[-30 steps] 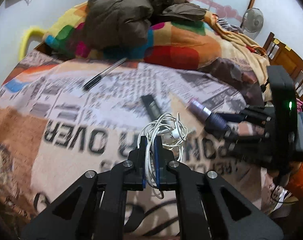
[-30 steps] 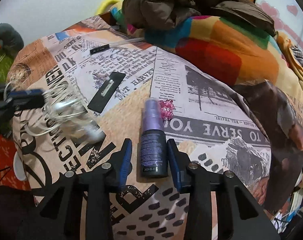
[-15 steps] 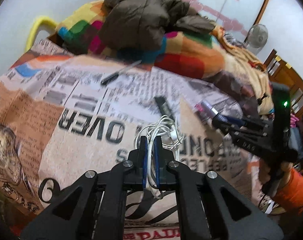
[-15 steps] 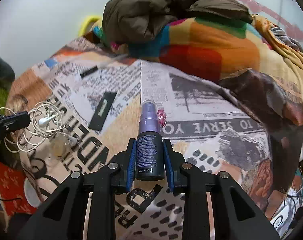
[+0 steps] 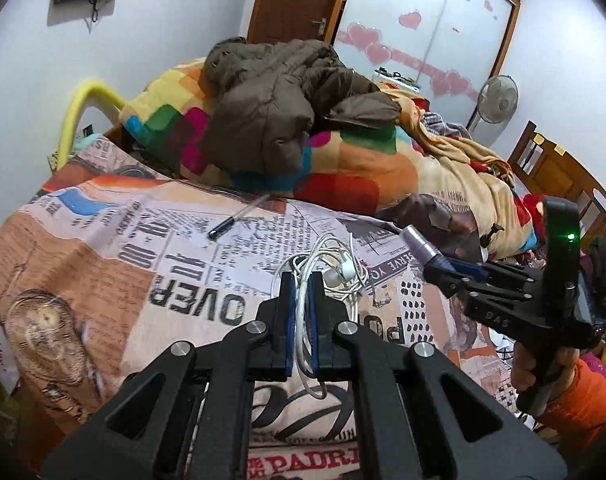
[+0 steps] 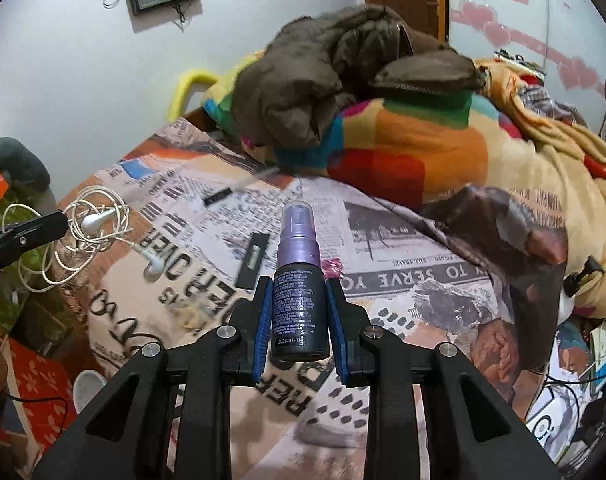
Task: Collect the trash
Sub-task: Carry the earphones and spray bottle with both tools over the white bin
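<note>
Left gripper [image 5: 301,280]: clamped on tangled white earphones [image 5: 335,268], held above the newspaper-print bedcover [image 5: 183,264]. Right gripper [image 6: 299,292]: jaws just narrowed, gripping a purple spray bottle [image 6: 299,280] aloft

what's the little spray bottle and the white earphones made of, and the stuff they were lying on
Spray bottle: looks like plastic, dark glossy body with printed text, clear cap over a purple neck. Earphones: thin white rubbery-coated cable, since it loops limply, with smooth hard plastic buds. Bedcover: soft printed fabric, matte, draping and creasing over the edge.
</note>
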Demonstrator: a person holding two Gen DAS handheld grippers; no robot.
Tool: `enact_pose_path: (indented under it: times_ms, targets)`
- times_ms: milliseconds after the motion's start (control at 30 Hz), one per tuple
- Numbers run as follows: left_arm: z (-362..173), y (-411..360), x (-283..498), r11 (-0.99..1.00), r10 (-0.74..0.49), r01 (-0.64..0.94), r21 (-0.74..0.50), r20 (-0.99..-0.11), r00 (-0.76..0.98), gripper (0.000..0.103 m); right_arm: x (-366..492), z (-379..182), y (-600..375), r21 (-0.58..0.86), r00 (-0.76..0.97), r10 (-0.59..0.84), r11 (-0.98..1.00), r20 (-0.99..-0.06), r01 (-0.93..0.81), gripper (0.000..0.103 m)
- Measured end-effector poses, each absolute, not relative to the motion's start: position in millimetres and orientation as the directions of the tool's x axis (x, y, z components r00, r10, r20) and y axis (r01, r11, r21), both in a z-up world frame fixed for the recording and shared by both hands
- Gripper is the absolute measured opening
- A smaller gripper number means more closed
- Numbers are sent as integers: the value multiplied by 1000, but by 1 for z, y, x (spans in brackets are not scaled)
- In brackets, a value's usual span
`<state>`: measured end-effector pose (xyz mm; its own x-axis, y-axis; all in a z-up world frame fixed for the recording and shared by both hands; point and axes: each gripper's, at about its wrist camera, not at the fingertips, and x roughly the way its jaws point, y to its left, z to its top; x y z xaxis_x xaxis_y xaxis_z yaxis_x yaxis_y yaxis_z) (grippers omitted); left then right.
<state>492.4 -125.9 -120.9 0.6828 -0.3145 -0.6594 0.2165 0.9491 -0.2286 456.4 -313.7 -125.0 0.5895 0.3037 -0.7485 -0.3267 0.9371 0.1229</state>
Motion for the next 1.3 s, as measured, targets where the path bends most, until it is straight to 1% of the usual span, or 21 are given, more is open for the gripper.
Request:
enact_pose_path:
  times_ms: [300, 633, 867, 1000, 1300]
  targets:
    - [-86, -74, 445, 969, -240, 143, -203, -628, 740, 5, 421, -77, -266, 108, 623, 349, 914, -701, -390, 24]
    - [-65, 18, 374, 982, -121, 5, -187, -613, 781, 5, 380, -46, -190, 80, 613, 420, 861, -670, -503, 24]
    - [-66, 84, 319, 981, -21, -102, -163, -615, 788, 5, 352, -39, -133, 55, 577, 468, 806, -669, -590, 24]
    - [-72, 115, 292, 976, 36, -161, -146, -622, 782, 5, 339, -39, -103, 65, 541, 502, 771, -674, -634, 24]
    - [-95, 168, 242, 951, 121, -274, -146, -638, 760, 5, 302, -58, -24, 81, 425, 568, 660, -704, -747, 24]
